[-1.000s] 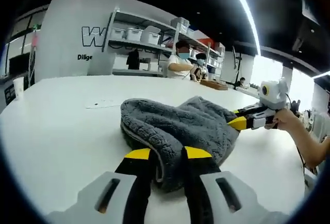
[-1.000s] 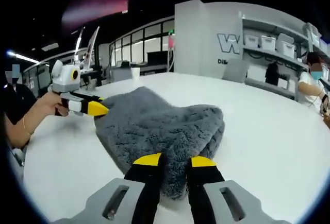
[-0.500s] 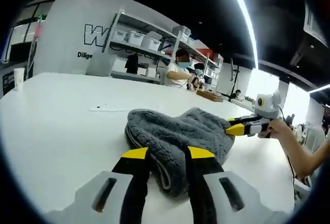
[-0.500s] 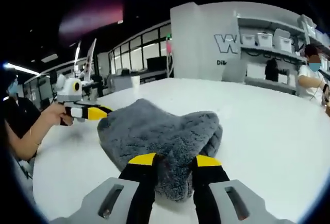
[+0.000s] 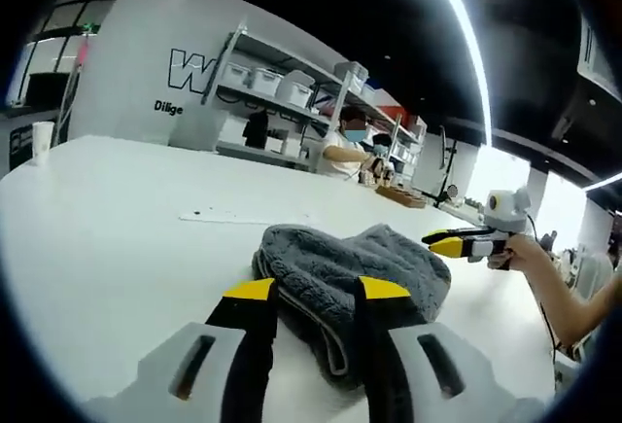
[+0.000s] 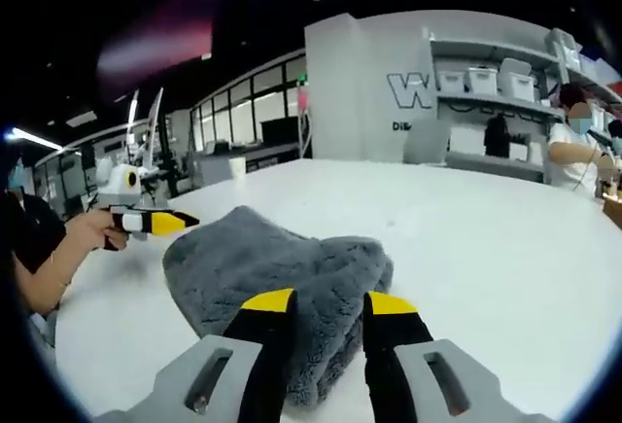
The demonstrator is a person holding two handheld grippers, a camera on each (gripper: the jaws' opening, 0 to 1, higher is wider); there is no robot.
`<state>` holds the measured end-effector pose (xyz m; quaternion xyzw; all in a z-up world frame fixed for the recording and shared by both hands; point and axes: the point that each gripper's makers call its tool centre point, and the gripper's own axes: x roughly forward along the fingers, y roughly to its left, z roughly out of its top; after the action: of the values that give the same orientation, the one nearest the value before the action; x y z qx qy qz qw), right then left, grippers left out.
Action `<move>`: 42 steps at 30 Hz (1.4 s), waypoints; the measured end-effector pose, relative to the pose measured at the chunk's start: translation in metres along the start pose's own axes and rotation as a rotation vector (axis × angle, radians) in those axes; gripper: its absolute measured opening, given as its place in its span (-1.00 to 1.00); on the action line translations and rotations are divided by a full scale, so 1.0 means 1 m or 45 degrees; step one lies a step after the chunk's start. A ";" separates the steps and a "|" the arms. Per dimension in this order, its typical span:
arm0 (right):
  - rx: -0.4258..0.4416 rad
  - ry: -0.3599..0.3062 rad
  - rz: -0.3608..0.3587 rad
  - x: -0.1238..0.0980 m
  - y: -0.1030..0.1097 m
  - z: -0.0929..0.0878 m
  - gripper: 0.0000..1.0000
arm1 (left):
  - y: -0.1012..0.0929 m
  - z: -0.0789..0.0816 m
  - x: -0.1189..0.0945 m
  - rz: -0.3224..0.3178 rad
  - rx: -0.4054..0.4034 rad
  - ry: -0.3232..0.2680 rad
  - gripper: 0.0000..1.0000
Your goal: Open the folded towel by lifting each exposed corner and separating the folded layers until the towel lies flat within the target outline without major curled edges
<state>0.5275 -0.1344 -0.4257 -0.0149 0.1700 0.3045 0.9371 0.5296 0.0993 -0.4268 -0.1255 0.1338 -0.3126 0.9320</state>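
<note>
Left gripper view shows your left hand-held gripper (image 5: 316, 290) with jaws spread, straddling the near folded edge of the grey towel (image 5: 355, 267), which lies bunched on the white tabletop (image 5: 107, 219) with its long axis running toward your right hand-held gripper (image 5: 439, 241). That one hovers just off the far end, jaws nearly together. Right gripper view adds its own spread jaws over the opposite end.

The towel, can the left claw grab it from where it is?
Probably yes. The left claw is open right at the grey towel, whose folded edge lies between its jaws, and nothing on the white table blocks it.
</note>
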 end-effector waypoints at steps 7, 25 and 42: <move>-0.004 -0.010 -0.015 0.008 -0.004 0.003 -0.56 | 0.005 0.004 0.007 0.005 0.016 -0.001 -0.39; 0.036 0.010 -0.041 0.035 -0.025 0.002 -0.51 | 0.000 -0.001 0.029 -0.032 0.093 0.069 -0.34; 0.066 0.030 -0.075 0.060 -0.041 0.004 -0.47 | 0.014 0.002 0.045 0.008 0.051 0.073 -0.24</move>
<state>0.5971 -0.1332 -0.4450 0.0011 0.1883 0.2722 0.9436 0.5724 0.0833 -0.4372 -0.0975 0.1547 -0.3157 0.9311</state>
